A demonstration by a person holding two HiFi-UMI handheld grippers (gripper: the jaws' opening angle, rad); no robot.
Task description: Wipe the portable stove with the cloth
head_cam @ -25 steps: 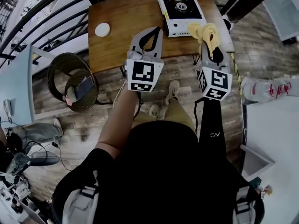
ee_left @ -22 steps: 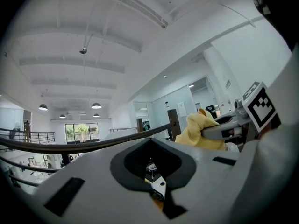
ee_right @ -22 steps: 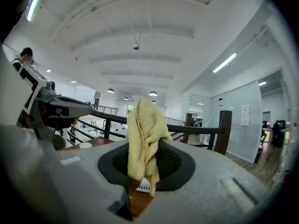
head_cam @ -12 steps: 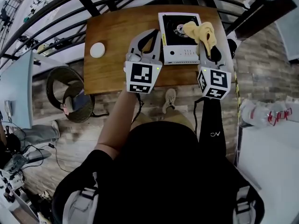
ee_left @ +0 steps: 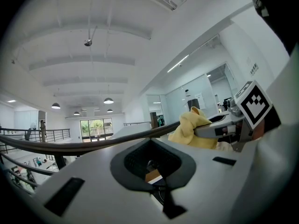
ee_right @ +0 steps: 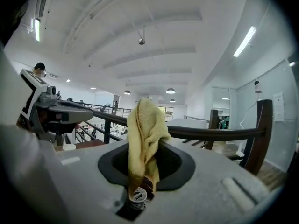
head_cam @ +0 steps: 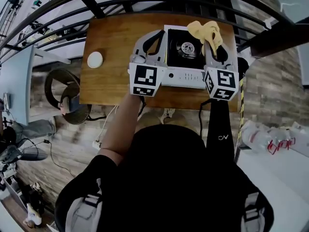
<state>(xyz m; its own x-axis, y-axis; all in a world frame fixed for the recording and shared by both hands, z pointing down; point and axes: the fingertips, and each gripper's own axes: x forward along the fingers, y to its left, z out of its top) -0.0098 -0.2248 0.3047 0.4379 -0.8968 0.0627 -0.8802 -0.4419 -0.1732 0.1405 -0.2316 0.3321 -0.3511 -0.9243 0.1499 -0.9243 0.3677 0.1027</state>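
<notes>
Cloth, yellow: pinched in right gripper above portable stove; left gripper closed, empty, over stove's left edge.

This looks like an open-plan office hall, seen from a mezzanine: a dark railing, pendant lamps, glass partitions and plank floor.

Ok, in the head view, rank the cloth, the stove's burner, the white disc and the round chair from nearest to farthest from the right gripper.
1. Cloth, clamped in the right gripper, over the stove's far right corner.
2. Burner, just left, mid-stove.
3. White disc, left end of the table.
4. Round chair, on the floor past the table's left edge.
</notes>
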